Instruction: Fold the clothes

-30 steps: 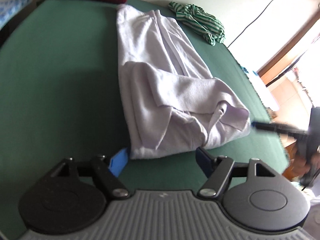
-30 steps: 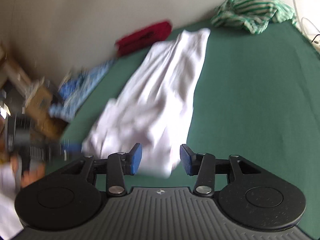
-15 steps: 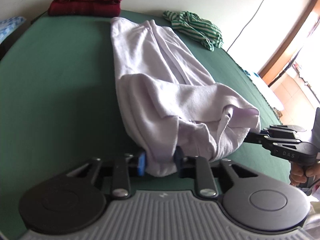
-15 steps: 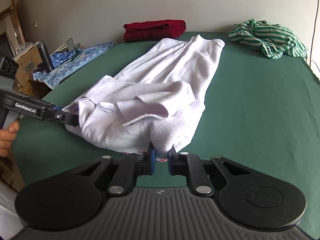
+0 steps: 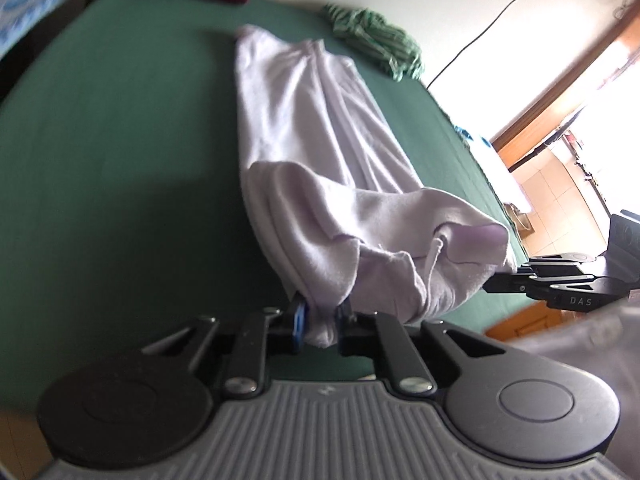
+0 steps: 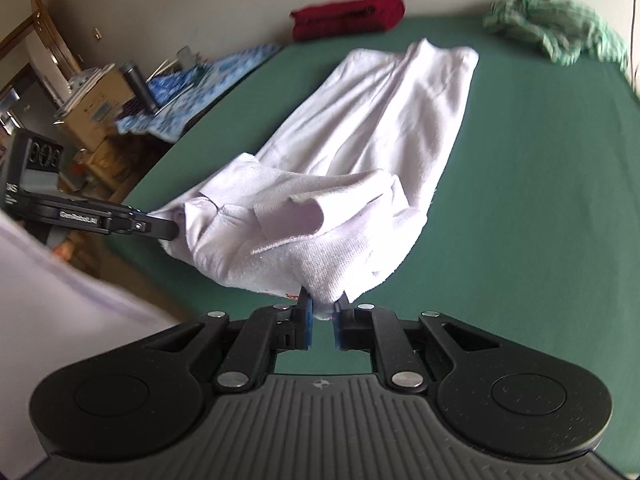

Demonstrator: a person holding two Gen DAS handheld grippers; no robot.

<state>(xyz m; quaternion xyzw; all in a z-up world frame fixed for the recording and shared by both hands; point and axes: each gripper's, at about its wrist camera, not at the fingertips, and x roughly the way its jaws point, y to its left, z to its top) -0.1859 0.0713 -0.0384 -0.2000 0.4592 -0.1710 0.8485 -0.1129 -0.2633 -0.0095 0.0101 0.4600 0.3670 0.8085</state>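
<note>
My left jaws (image 5: 320,316) are pinched tight on a bunched corner of the pale lilac garment (image 5: 320,152), with a small wad of cloth squeezed between the blue pads. My right jaws (image 6: 323,314) are clamped the same way on the other near corner, the fabric tapering down into the narrow gap between them. In the left wrist view the right gripper's black fingers (image 5: 540,280) reach in from the side and meet the garment's edge; in the right wrist view the left gripper's black fingers (image 6: 120,222) come in from the opposite side and touch its bunched end.

The near end of the garment is lifted off the green desk (image 5: 100,160) and hangs between my two grips, with a folded flap and a thin drawstring (image 5: 434,256) drooping at the front. The rest of it stretches away from me, lying long and narrow along the desk.

At the far edge of the desk lies a folded dark red cloth (image 6: 348,16), and to its right a crumpled green striped garment (image 6: 556,32), both well apart from the lilac one. Off the desk's left side sits a blue patterned cloth (image 6: 200,84) beside a cardboard box (image 6: 92,112).
</note>
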